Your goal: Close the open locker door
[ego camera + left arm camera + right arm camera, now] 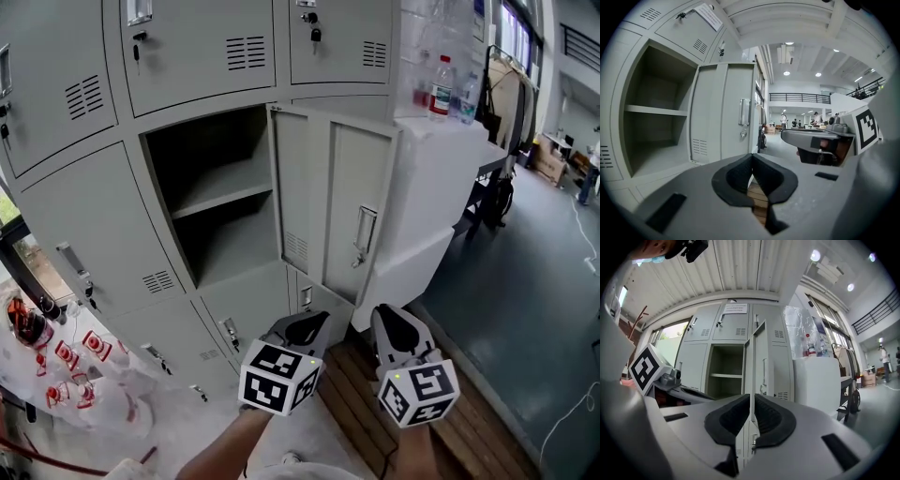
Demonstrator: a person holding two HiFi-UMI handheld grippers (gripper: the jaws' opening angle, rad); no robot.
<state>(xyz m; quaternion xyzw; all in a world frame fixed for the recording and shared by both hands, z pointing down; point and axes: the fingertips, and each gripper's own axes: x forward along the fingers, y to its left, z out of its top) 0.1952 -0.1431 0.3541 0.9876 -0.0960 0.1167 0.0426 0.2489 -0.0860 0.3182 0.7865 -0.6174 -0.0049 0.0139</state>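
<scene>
Left gripper (307, 328) and right gripper (398, 330) lie nearest the lens, side by side and low in the head view, over wooden floor boards (361, 398). Each gripper view shows its jaws pressed together with nothing between them, so both grippers are closed and empty.

Ahead of and above them stands the locker door (337, 202), swung out from the open compartment (220, 192) and touched by neither gripper. Its hinge line runs vertically down the compartment's right side. Its free edge (394, 216), also vertical, lies to the right, just beside a white surface (436, 202) carrying bottles (441, 86).

The face turned toward the grippers bears a vertical rib and, near the free edge, the handle fitting (364, 236). It is probably the inner face, so the door appears opened past square. The right gripper view sees this face strongly foreshortened. The left gripper view sees it more broadly, with the compartment to its left.

Key relation: the door must swing leftward about its vertical hinge. The free edge, where a push turns it most easily, lies forward of the right gripper, the nearer of the two. The left gripper sits below the hinge side. Closing has not begun, and reaching behind the free edge, in the narrow space by the white surface, looks the awkward part.
</scene>
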